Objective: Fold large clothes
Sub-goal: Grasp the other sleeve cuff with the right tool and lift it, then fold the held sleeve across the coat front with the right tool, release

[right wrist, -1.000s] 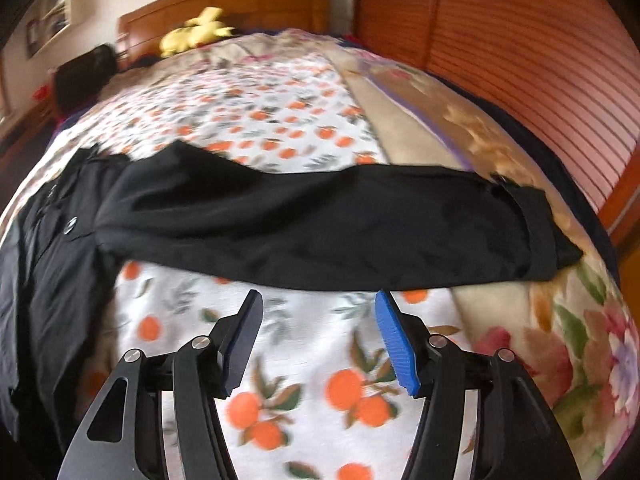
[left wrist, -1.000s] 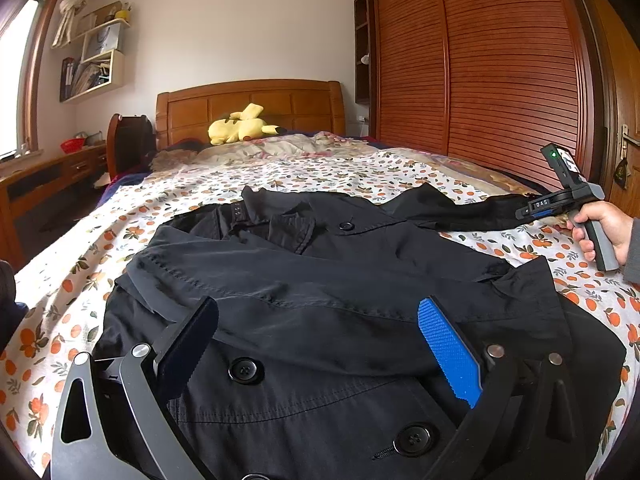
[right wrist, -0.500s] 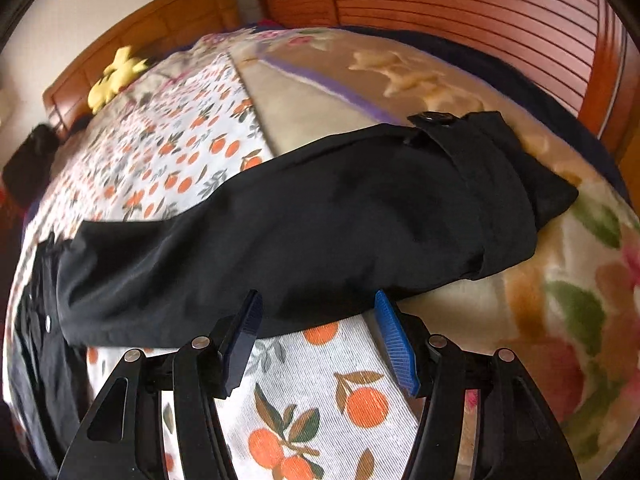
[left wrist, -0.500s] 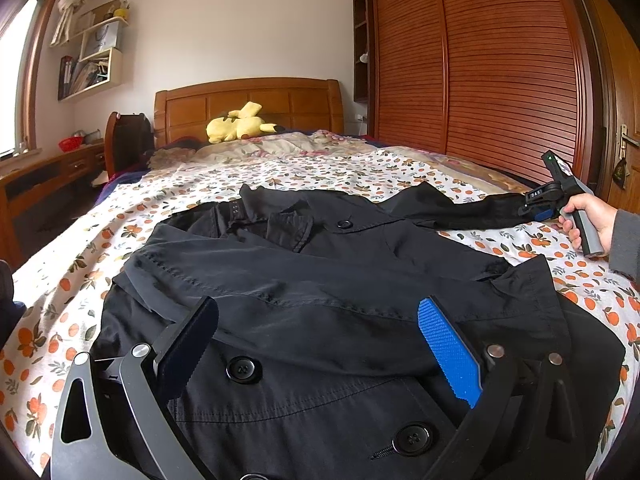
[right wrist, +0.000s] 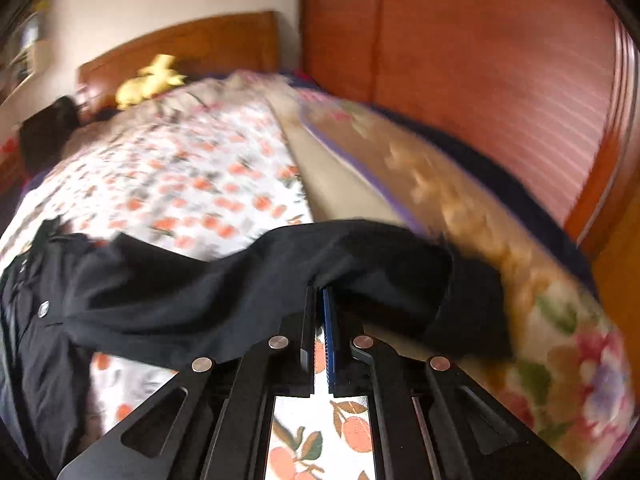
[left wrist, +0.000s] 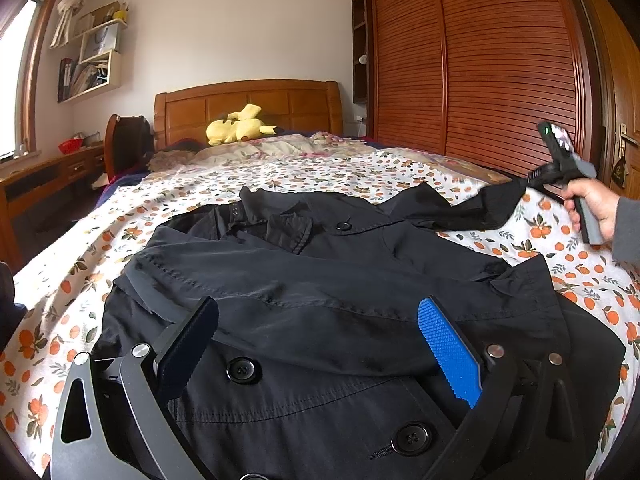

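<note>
I have the right gripper (right wrist: 322,300) pinching the black cotton coat's sleeve (right wrist: 248,280); left gripper (left wrist: 320,344) spread above the coat's body. Next: carry the sleeve across the chest.

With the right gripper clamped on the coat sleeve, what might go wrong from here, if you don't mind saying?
1. The right gripper pinches only the lower edge of the sleeve, so the fabric may slip out as it is carried.
2. The left gripper hovers open over the black coat, pinning nothing; pulling the sleeve could drag the body and undo the other sleeve already folded across.
</note>
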